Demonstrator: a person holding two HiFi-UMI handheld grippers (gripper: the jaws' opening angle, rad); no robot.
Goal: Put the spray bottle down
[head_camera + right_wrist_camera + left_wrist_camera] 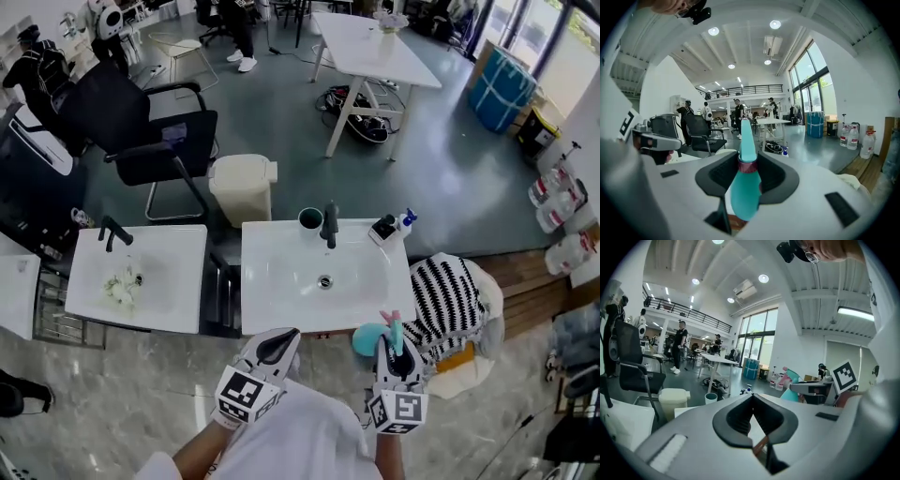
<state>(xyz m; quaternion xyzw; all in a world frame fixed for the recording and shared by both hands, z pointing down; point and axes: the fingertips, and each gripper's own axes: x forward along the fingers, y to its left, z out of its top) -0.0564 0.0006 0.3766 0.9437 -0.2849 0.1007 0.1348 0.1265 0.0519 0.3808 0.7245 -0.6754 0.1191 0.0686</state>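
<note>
A teal spray bottle (367, 338) with a pink trigger is held in my right gripper (396, 349), just in front of the white sink's (272, 246) near right corner. In the right gripper view the bottle (744, 187) stands upright between the jaws. They are shut on its neck at the dark pink collar, and the nozzle points away from me. My left gripper (278, 345) hovers at the sink's front edge with its jaws shut and nothing between them (752, 396). The left gripper view also shows the bottle (789, 380) off to its right.
On the sink's back rim stand a black faucet (330, 225), a dark cup (310, 219) and a small blue-topped bottle (405, 220). A second basin (98, 302) lies to the left and a striped cloth (452, 298) to the right. A cream bin (242, 187) and an office chair (141, 127) stand behind.
</note>
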